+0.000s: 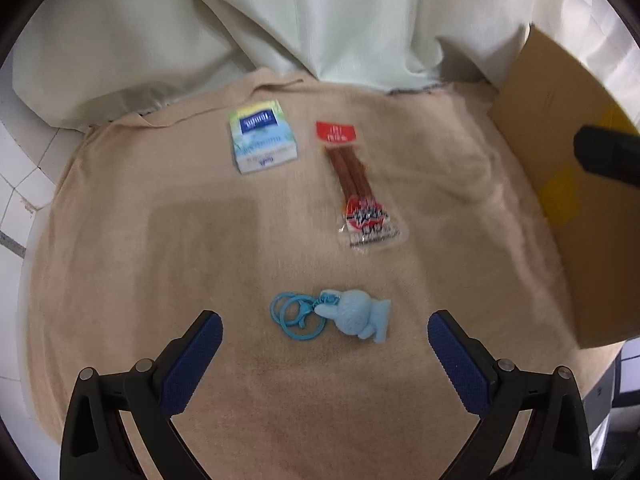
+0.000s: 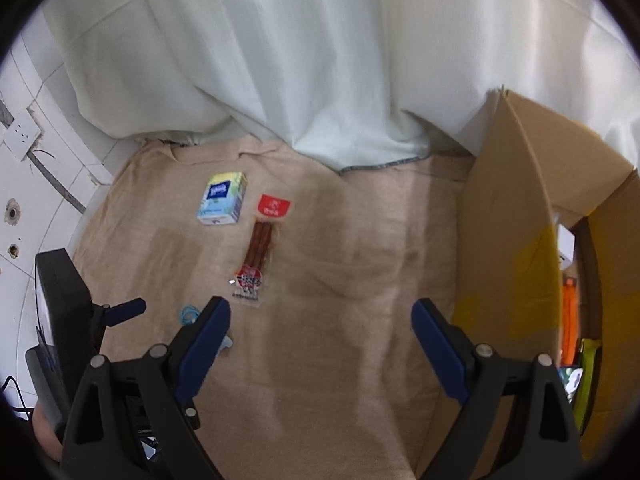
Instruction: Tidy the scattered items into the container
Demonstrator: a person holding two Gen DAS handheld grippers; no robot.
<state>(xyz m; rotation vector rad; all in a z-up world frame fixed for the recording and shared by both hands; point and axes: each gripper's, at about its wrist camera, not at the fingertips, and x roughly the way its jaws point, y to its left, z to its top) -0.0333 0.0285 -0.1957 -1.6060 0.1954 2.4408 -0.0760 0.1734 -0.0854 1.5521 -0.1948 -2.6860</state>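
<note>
Keychain [image 1: 340, 316] lies low-centre on the cloth, between the wide-open, empty left gripper [image 1: 325, 334]; picking looks next, calling for descent, closing, carrying to box [image 1: 568, 184]; right gripper [image 2: 321, 322] also open, empty

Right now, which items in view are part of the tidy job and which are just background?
Job:
tissue pack
snack stick packet
blue keychain
cardboard box
left gripper, open
right gripper, open

Background:
tan cloth
white curtain
wall socket

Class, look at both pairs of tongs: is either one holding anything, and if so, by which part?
Nothing is held. The left tongs stand open around the blue keychain without touching it; the right tongs are open over bare cloth.
</note>
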